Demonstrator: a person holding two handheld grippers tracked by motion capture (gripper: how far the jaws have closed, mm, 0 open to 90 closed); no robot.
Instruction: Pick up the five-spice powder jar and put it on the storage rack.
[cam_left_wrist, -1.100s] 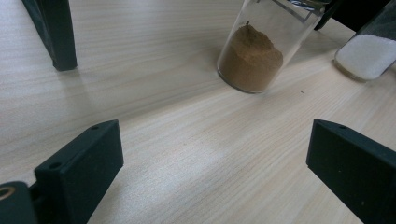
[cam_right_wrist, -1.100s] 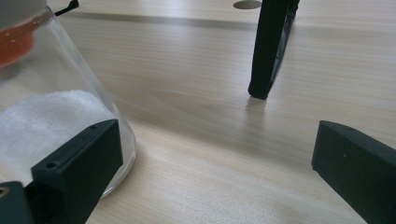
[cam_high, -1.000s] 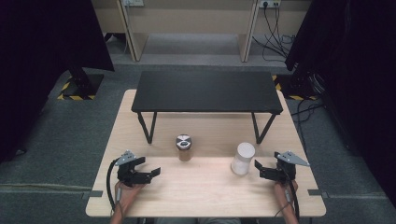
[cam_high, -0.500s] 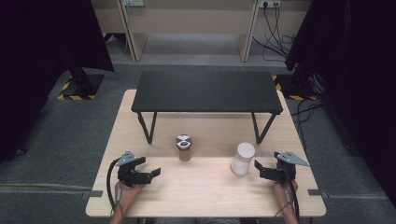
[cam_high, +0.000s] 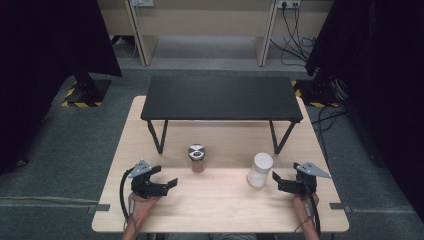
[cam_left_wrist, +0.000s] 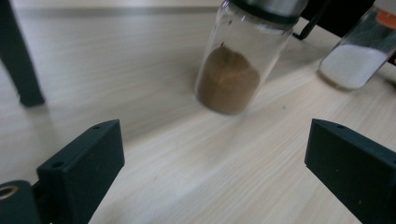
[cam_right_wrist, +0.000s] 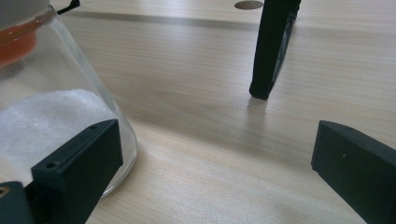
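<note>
A glass jar of brown powder (cam_high: 197, 158) with a metal lid stands mid-table; in the left gripper view the brown jar (cam_left_wrist: 233, 70) is ahead of the jaws, a short way off. My left gripper (cam_high: 167, 184) rests low at the table's left, open, nothing between its fingers. A white-lidded jar of white powder (cam_high: 260, 170) stands right of centre. My right gripper (cam_high: 276, 181) is open just right of it. In the right gripper view the white jar (cam_right_wrist: 51, 116) sits against the left jaw's outer side, not between the jaws.
A low black stand (cam_high: 220, 97) on thin legs spans the back half of the wooden table (cam_high: 220, 210). One of its legs (cam_right_wrist: 271, 51) stands ahead of the right gripper, another leg (cam_left_wrist: 18, 60) left of the left gripper. Cables trail on the floor behind.
</note>
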